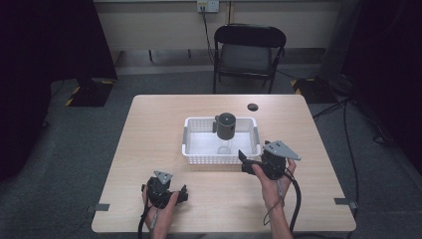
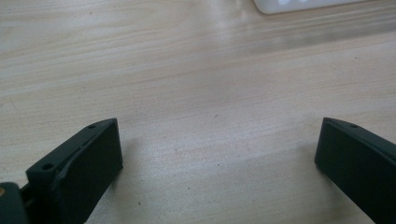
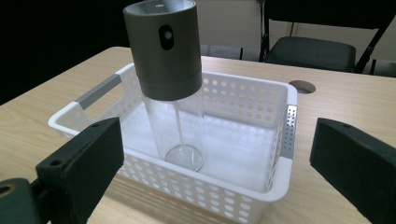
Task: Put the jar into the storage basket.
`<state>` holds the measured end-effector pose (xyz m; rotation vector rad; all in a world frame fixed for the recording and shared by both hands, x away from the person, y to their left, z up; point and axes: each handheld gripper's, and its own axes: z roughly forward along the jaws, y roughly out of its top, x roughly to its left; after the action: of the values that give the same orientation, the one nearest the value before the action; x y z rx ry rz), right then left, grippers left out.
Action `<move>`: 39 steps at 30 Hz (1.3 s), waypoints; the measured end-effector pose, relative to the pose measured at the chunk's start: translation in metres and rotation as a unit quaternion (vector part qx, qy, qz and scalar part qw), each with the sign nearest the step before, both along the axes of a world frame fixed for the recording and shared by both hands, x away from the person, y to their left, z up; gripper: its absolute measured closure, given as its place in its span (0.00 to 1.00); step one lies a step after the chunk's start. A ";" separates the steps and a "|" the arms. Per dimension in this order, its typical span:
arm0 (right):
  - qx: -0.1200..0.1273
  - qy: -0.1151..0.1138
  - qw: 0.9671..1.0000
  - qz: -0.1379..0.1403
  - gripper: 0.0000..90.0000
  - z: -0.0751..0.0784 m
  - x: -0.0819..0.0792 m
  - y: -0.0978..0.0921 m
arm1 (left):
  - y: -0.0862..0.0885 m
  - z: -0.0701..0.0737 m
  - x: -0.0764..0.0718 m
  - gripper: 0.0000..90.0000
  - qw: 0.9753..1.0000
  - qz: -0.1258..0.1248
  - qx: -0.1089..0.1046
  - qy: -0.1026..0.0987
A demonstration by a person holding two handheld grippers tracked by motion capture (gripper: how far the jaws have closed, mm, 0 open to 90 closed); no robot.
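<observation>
In perforated white plastic basket (image 3: 280,186), upright clear cylindrical dispenser (image 3: 169,79), both tongs (image 2: 219,154) (image 3: 215,154) spread wide.

The white perforated plastic basket (image 2: 308,4) is cut off at the left gripper view's top edge. The black folding chair (image 3: 322,28) loses its back at the right gripper view's top.

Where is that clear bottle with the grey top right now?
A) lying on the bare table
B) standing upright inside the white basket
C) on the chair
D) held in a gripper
B: the bottle stands upright on the floor of the white basket, with both grippers open and apart from it.
</observation>
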<state>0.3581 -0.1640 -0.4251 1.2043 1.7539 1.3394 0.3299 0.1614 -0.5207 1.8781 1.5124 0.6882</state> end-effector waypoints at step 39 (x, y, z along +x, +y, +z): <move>-0.019 0.072 0.997 -0.023 0.03 -0.062 -0.028 -0.003 | 0.000 0.000 0.000 0.00 1.000 0.000 0.000 0.000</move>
<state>0.3297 -0.1670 -0.4874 1.3399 1.8321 1.2129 0.3299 0.1614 -0.5206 1.8783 1.5124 0.6881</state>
